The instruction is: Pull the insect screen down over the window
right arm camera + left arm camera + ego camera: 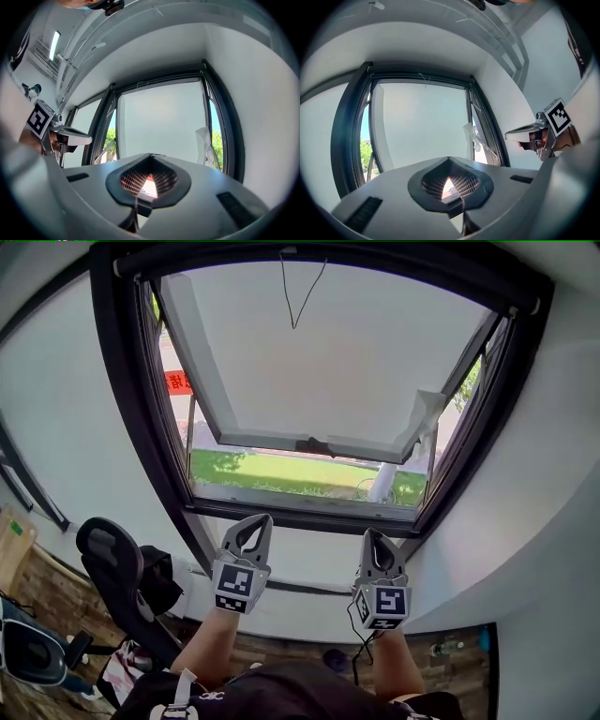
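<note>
Left gripper (263, 520) and right gripper (374, 534) sit closed, empty, below the window (328, 362), chair (108, 554) at left.

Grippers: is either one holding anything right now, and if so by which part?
Nothing is held. The left gripper and the right gripper are both shut, with nothing between their jaws.

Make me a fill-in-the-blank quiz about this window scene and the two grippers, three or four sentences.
The left gripper and right gripper both have their jaws ____.
The thin cord hangs from the ____ of the window frame.
The window sash stands ____, showing grass outside.
The office chair is at the head view's ____ side.
Missing words: shut; top; open; left.
</note>
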A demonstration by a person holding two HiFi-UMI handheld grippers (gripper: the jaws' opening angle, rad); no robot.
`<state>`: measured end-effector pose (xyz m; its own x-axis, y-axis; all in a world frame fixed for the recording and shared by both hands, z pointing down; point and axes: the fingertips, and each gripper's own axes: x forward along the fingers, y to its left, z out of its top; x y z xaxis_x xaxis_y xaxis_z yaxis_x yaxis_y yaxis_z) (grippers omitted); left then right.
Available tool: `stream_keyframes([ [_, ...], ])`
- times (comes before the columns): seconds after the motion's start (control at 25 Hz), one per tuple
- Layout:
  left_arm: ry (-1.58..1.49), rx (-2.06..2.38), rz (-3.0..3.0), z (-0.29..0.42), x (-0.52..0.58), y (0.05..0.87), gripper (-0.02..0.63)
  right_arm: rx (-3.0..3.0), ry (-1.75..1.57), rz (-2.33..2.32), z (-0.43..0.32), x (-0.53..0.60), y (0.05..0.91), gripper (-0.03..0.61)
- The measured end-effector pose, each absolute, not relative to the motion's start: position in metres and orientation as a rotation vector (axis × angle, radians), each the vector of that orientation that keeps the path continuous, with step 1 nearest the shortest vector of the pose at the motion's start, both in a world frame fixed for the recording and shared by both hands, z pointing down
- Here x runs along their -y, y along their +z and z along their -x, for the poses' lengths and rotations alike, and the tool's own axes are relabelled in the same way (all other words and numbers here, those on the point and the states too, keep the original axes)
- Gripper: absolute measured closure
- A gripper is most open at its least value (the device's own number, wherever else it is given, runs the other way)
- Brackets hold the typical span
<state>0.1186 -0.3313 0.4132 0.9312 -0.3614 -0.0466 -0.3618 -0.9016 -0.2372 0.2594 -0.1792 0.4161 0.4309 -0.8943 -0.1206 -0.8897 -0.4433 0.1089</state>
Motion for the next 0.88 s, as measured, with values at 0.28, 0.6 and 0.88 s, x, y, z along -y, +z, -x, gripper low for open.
stream_keyframes([
  [0.28, -0.153, -0.533, 2.467, -0.120, 0.348, 0.373, 0.613, 1.466, -0.449, -2.375, -0.278, 0.181, 0.386, 0.572],
  [0.6, -0.245, -0.506, 2.139, -0.106, 0.374, 0.285, 0.502, 1.285, -0.769, -2.134, -0.300, 0.179, 0.292, 0.569],
  [0.88, -0.243, -0.562, 2.000, -0.080, 0.402, 0.189, 0.422, 1.233, -0.830, -1.989, -0.320, 0.179, 0.206, 0.434],
])
